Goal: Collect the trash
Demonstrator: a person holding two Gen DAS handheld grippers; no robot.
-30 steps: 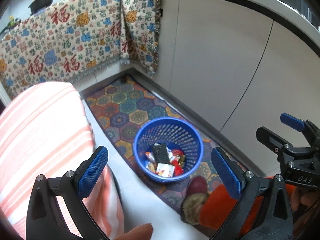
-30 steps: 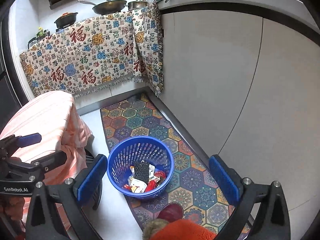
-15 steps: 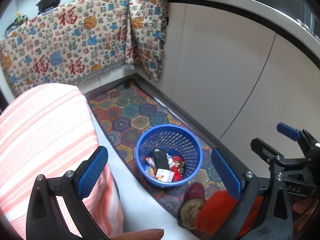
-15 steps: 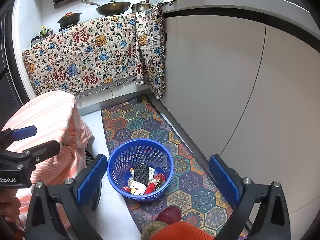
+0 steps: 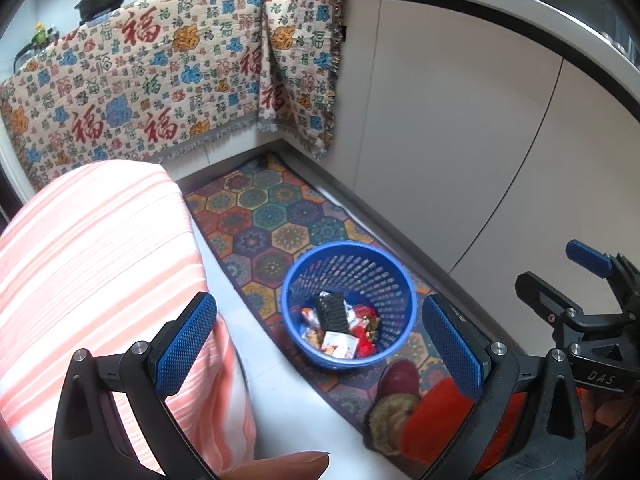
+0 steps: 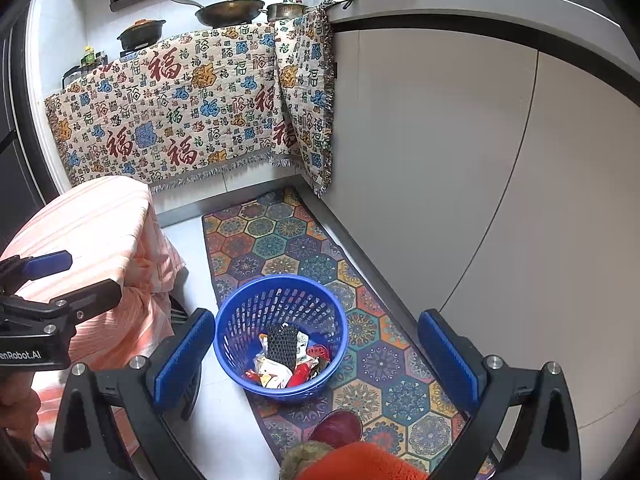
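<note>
Both grippers, left gripper (image 5: 320,340) and right gripper (image 6: 316,352), hung with jaws wide apart and empty, above the blue basket (image 6: 240,320) on the patterned mat (image 6: 280,236). Wrappers (image 6: 276,372) lay inside. Probably the collecting was done; better to withdraw without touching the rim.

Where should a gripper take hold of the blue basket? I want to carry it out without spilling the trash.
Grip the top rim of the blue basket, coming straight down from above with one finger inside and one outside. It stands upright on the patterned rug with its open mouth up; the round perforated wall looks too wide to span, and the wrappers lie low, clear of the rim.
</note>
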